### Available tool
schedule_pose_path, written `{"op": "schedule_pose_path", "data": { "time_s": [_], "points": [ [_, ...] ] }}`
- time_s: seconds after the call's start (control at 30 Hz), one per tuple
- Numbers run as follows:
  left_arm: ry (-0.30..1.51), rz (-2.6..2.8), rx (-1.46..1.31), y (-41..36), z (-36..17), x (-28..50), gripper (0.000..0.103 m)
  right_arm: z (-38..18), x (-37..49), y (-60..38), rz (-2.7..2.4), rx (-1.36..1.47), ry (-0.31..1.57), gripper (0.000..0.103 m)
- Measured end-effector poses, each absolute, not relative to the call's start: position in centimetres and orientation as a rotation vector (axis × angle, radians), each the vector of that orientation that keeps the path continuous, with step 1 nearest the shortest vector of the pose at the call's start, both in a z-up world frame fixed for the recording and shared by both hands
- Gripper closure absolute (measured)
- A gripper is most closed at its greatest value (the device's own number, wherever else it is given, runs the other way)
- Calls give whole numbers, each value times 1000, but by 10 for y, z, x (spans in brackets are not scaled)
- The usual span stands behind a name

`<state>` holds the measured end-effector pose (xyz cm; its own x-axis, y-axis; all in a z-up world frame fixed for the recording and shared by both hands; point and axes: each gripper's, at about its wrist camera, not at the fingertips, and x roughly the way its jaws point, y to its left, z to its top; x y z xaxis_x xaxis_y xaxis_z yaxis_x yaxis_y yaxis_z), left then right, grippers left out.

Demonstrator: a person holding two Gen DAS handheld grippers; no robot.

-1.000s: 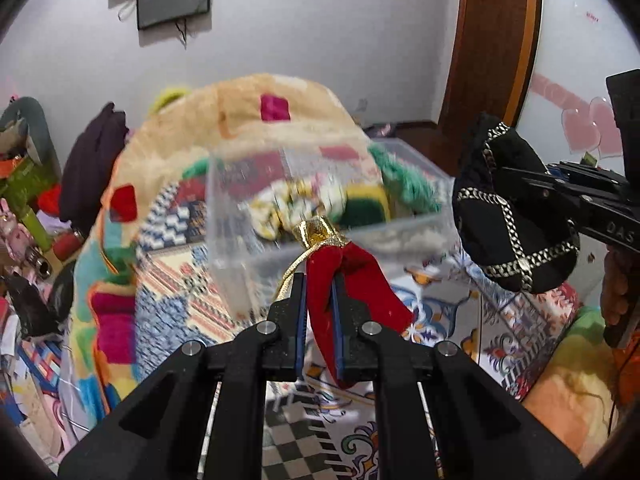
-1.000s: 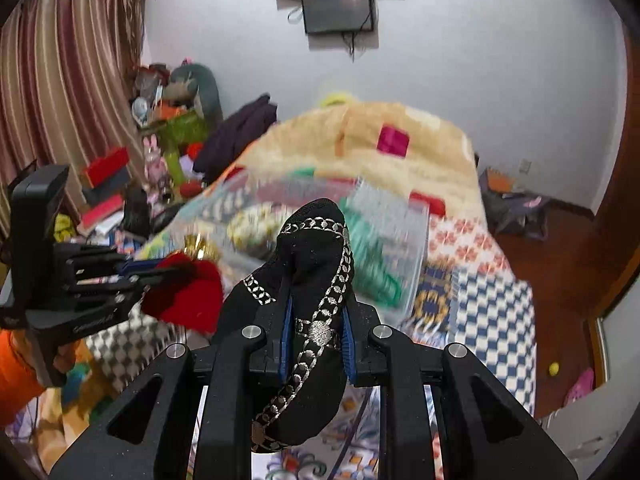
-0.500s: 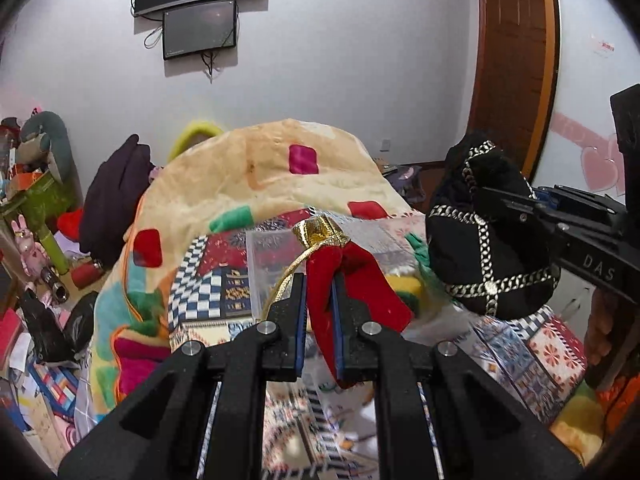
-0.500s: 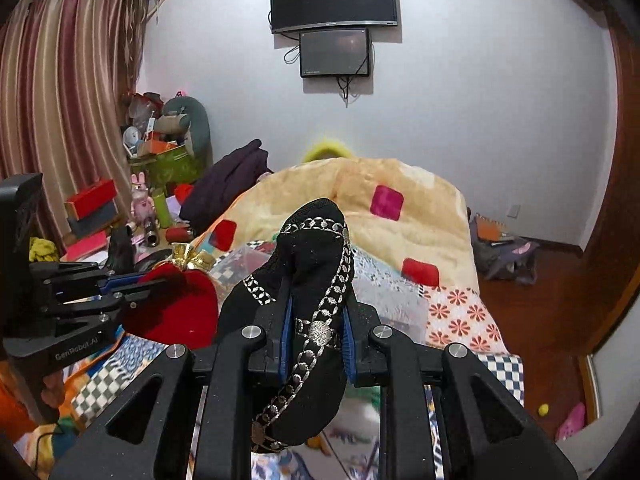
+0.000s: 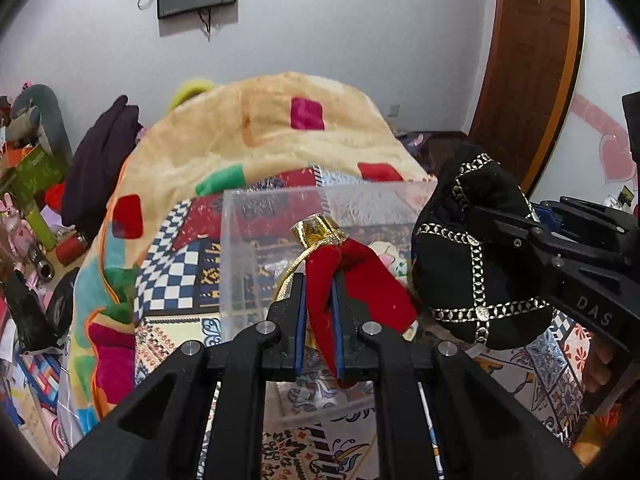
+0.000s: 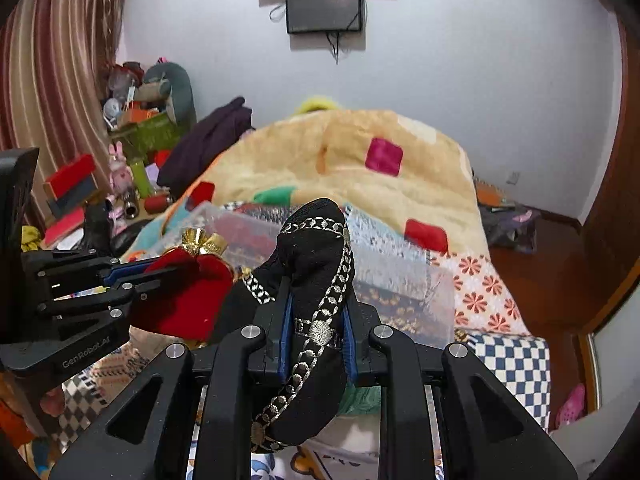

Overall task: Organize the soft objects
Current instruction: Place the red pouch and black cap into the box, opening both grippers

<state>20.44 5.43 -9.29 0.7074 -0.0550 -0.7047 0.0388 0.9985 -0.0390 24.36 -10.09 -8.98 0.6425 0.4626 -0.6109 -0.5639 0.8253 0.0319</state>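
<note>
My left gripper (image 5: 319,280) is shut on a red velvet pouch (image 5: 360,280) with a gold top, held in the air in front of a clear plastic box (image 5: 256,248) on the bed. My right gripper (image 6: 316,280) is shut on a black pouch (image 6: 316,240) with silver chain trim, held to the right of the red one. The black pouch also shows in the left wrist view (image 5: 476,256), and the red pouch in the right wrist view (image 6: 184,296). Soft items lie inside the box, mostly hidden by the pouches.
The bed carries a patchwork sheet (image 5: 176,276) and a beige blanket (image 5: 280,128) with coloured squares behind the box. Cluttered shelves with toys (image 6: 132,152) stand at the left. A wooden door (image 5: 528,64) is at the right.
Both cameras have tilted down and moved closer to the clear box, which now fills more of the view. Both pouches stay clamped.
</note>
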Motion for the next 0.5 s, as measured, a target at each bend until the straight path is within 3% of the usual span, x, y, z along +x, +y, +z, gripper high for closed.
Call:
{"op": "schedule_pose_path", "data": {
  "time_s": [0.13, 0.2, 0.23, 0.27, 0.33, 0.4, 0.5],
  "points": [
    [800, -49, -1, 51, -99, 206, 92, -95, 247, -98, 593, -182, 673, 83],
    [810, -51, 6, 50, -100, 205, 87, -98, 247, -96, 589, -203, 678, 80],
    [815, -54, 3, 49, -100, 205, 80, -98, 247, -94, 585, -213, 679, 80],
    [819, -59, -3, 49, -100, 204, 72, -99, 246, -93, 578, -226, 680, 77],
    [820, -69, -14, 49, -99, 201, 67, -100, 246, -94, 574, -237, 689, 67],
    [809, -73, -5, 47, -97, 195, 64, -98, 244, -96, 584, -234, 691, 55],
    [791, -75, 4, 46, -92, 186, 59, -92, 239, -102, 595, -231, 685, 48]
  ]
}}
